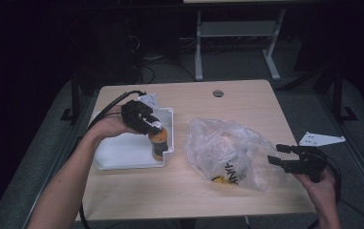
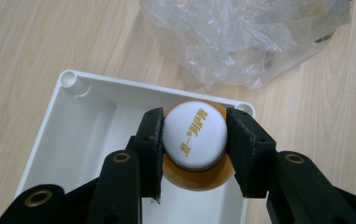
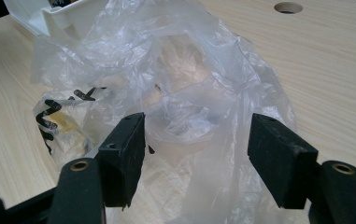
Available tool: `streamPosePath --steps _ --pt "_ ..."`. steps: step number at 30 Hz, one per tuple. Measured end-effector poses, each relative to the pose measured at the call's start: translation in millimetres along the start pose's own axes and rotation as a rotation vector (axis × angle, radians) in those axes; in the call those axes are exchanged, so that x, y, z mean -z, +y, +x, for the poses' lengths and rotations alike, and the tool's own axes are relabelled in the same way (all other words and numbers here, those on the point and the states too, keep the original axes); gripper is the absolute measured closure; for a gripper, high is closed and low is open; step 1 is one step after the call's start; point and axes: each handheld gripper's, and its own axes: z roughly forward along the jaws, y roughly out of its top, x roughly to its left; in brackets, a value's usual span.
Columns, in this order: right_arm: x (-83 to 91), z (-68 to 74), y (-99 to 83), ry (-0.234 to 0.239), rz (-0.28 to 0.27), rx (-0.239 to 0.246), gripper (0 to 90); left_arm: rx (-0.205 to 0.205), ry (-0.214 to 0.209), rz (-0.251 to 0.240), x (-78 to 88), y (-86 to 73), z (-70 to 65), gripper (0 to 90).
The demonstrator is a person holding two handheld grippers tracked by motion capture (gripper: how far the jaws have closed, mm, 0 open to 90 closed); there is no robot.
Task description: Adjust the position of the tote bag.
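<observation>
a: which step is this, do you think?

b: looks like the placing step. the left tool (image 2: 194,140) is pinching the white cap of the orange bottle (image 1: 159,141), one black pad on each side of the cap, and the bottle stands upright inside the white tray (image 1: 122,155), in the corner nearest the plastic bag (image 1: 227,150).

a: is the bottle down on the tray floor?

b: i can't tell for sure. in the left gripper view its body sits low in that corner, close to the tray wall, but the base is hidden under the cap.

a: and the right tool (image 1: 284,157)?

b: spread, pinching nothing. it rests at the near right edge of the bag, and in the right gripper view crumpled film lies between the jaws without either pad pressing on it. the bag lies on the worktop (image 1: 246,95), just beside the tray, with something pale and a printed wrapper inside.

a: so what next?

b: i'd judge the left tool needs to settle the bottle, spread its jaws and lift straight up so the cap isn't tipped. then the right could close on the bag film to steady or open it.
</observation>
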Motion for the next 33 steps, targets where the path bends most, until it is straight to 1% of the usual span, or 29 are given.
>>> streamPosePath --steps 5,6,9,11,13,19,23,26,28,29,30,31,33 --pt "1.8 0.0 -0.2 -0.003 -0.005 0.001 36.0 -0.016 0.005 -0.002 0.0 -2.8 2.5 58.4" --pt "1.6 -0.1 -0.4 -0.002 -0.004 0.002 36.1 -0.002 0.006 -0.011 -0.2 -3.7 2.4 58.4" --pt "0.3 0.5 -0.1 0.003 0.001 0.004 36.1 -0.004 0.005 -0.017 -0.1 -5.1 1.9 58.3" --pt "-0.5 1.2 0.6 0.004 0.002 0.002 36.1 -0.012 0.002 -0.007 -0.1 -4.3 1.2 58.2" --pt "-1.4 1.3 1.5 0.007 0.002 0.006 36.1 -0.001 -0.003 -0.011 -0.9 -3.9 0.4 58.2" --pt "-5.4 2.5 4.6 0.012 0.008 0.011 36.1 0.004 0.0 -0.006 -0.9 -3.9 0.3 57.0" --pt "-8.9 3.1 5.5 0.021 0.014 0.015 36.1 0.02 0.007 -0.013 0.7 -4.1 0.5 49.5" --pt "-10.0 3.3 5.9 0.023 0.018 0.017 36.0 0.029 0.0 -0.013 1.1 -4.3 -1.2 46.7" --pt "-9.6 3.4 6.0 0.023 0.016 0.017 35.9 0.027 0.005 -0.02 1.9 -4.5 -1.5 43.7" --pt "-9.2 3.2 6.0 0.025 0.014 0.015 35.7 0.03 0.007 -0.019 2.2 -4.5 -1.4 41.7" --pt "-9.0 3.1 6.0 0.025 0.012 0.014 35.8 0.042 0.005 -0.023 2.8 -4.8 -1.6 39.9" --pt "-8.9 3.0 5.9 0.026 0.01 0.014 35.8 0.036 0.005 -0.021 3.8 -5.2 -1.1 38.9" --pt "-8.8 3.4 5.8 0.026 0.013 0.014 35.8 0.048 0.009 -0.029 4.9 -5.9 -1.5 36.5"
